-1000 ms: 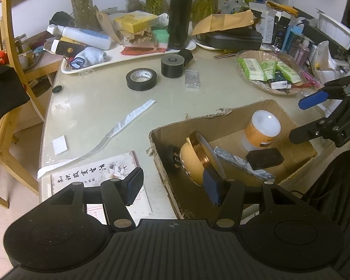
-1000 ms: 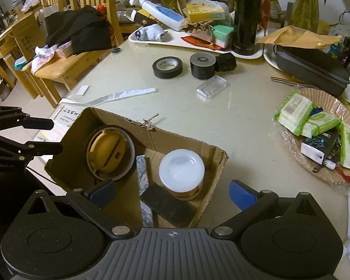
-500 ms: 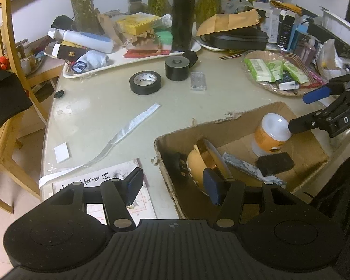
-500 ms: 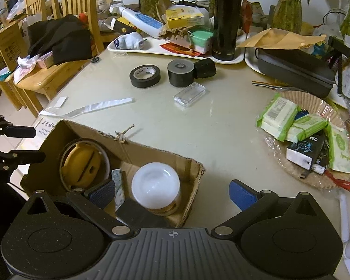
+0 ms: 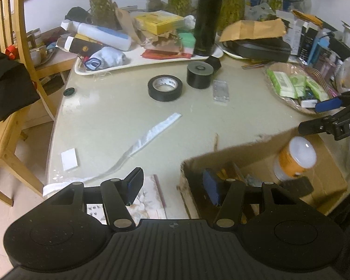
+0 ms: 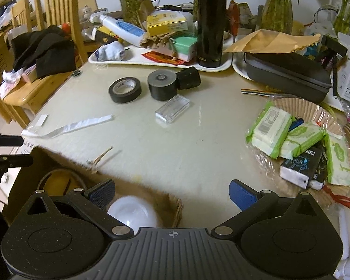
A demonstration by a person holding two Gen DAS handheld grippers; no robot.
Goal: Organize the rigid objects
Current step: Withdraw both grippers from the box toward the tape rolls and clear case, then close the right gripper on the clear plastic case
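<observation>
A cardboard box (image 5: 233,156) sits at the table's near edge; it also shows in the right wrist view (image 6: 170,200). It holds an orange jar with a white lid (image 5: 296,156), a small black block (image 5: 296,186) and a yellow round object (image 6: 58,182). On the table lie a black tape roll (image 5: 165,87), a dark cylinder (image 5: 199,74), a small black cube (image 6: 188,78) and a clear plastic case (image 5: 220,91). My left gripper (image 5: 172,186) is open and empty over the box's left wall. My right gripper (image 6: 172,191) is open and empty over the box's right corner.
A white tray (image 5: 137,58) at the back holds a black thermos (image 5: 206,16), bottles and boxes. A basket of green packets (image 6: 298,137) sits at the right. A black case (image 6: 289,74), a white paper strip (image 5: 149,135), a booklet (image 5: 149,200) and wooden chairs (image 5: 4,70) are around.
Both grippers have moved forward and up over the table, so the box has slid lower in both views. Both stay open and empty.
</observation>
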